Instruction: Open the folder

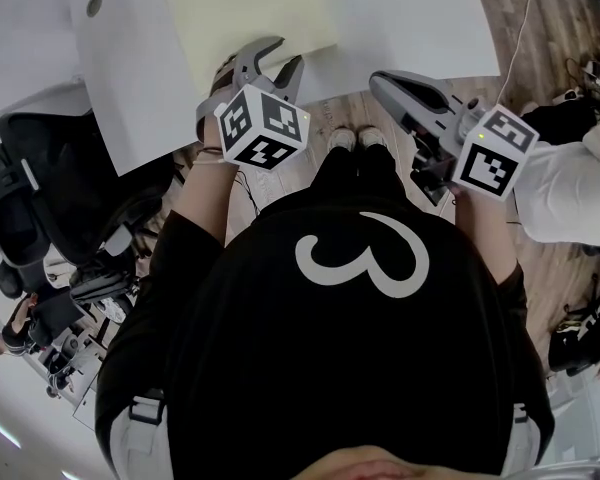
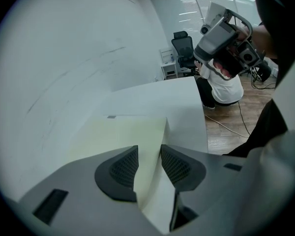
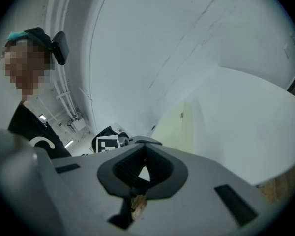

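Note:
A pale yellow folder [image 1: 250, 13] lies flat on the white table [image 1: 410, 8], its near edge at the table's front. My left gripper [image 1: 283, 56] points down at that near edge. In the left gripper view the folder's [image 2: 118, 132] corner runs between the two dark pads [image 2: 120, 168], which stand apart from it; the left gripper [image 2: 149, 147] is open. My right gripper [image 1: 380, 80] hovers to the right, off the table's front edge, its tips meeting with nothing held. In the right gripper view its tips [image 3: 145, 147] touch, and the folder [image 3: 179, 124] lies ahead.
A black office chair [image 1: 40, 188] stands left of the table. Another person in a white top [image 1: 570, 193] crouches at the right. A thin cable [image 1: 515, 38] runs over the wooden floor. The table has a round hole [image 1: 94, 5] at its far left.

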`<control>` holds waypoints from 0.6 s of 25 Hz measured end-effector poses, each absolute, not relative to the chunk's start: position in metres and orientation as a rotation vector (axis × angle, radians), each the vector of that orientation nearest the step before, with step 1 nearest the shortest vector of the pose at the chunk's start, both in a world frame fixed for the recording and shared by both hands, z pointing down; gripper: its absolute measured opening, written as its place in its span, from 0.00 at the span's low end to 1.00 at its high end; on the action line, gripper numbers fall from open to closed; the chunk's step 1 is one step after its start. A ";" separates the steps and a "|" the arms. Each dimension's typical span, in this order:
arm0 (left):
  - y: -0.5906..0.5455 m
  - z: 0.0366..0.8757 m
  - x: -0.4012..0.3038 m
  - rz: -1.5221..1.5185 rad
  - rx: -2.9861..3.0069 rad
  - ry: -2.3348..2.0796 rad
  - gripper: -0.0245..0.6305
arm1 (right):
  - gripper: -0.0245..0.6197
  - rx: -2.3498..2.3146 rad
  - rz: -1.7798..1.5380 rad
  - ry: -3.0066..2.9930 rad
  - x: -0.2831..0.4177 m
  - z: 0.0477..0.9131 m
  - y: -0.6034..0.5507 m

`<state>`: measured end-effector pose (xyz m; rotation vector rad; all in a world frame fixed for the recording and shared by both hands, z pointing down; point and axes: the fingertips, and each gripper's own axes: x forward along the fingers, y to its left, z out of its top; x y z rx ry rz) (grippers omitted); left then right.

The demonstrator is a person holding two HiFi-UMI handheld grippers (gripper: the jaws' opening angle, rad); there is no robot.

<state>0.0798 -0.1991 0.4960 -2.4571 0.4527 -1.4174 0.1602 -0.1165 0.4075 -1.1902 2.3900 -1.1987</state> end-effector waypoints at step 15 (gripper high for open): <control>-0.192 0.494 0.080 -1.454 -2.441 0.455 0.20 | 0.08 -1.148 -1.242 2.383 0.158 0.428 -0.128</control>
